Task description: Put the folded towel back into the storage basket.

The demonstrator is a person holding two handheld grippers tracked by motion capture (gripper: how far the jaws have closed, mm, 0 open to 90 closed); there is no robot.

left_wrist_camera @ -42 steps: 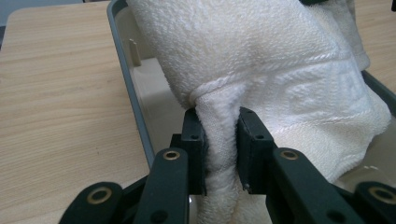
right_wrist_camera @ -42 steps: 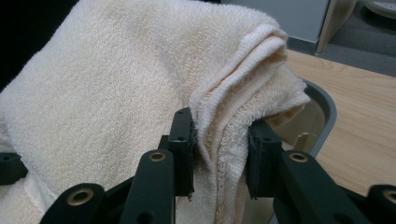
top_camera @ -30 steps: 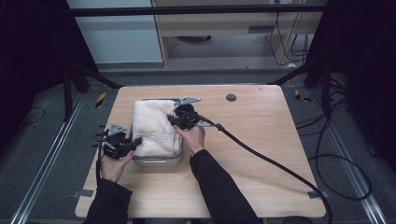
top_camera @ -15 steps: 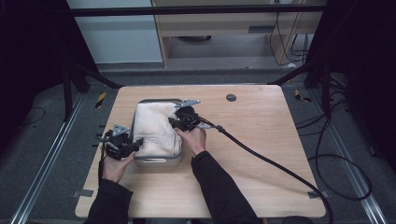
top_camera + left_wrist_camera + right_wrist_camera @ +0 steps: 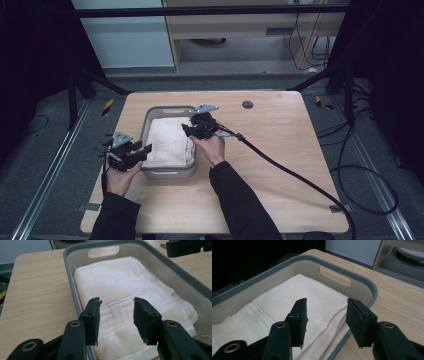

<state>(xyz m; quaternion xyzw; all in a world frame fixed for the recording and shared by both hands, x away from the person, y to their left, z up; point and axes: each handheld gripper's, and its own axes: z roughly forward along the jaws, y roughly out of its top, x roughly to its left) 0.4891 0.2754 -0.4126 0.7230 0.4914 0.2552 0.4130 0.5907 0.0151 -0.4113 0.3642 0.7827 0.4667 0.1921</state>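
Wooden table (image 5: pixel 280 150), round dark disc (image 5: pixel 247 104) near its far edge

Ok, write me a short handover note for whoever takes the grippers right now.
Left gripper: open, jaws have just been opening, nothing between them, at the bin's left rim.
Right gripper: open, jaws also just opening, nothing held, over the bin's right rim.
Towel: folded, lying flat inside the grey bin in the middle of the table.
Done: the towel is in the bin and both grippers have let go.
Left: probably only drawing both hands back; one towel edge on the right rides up near the rim and may want tucking.
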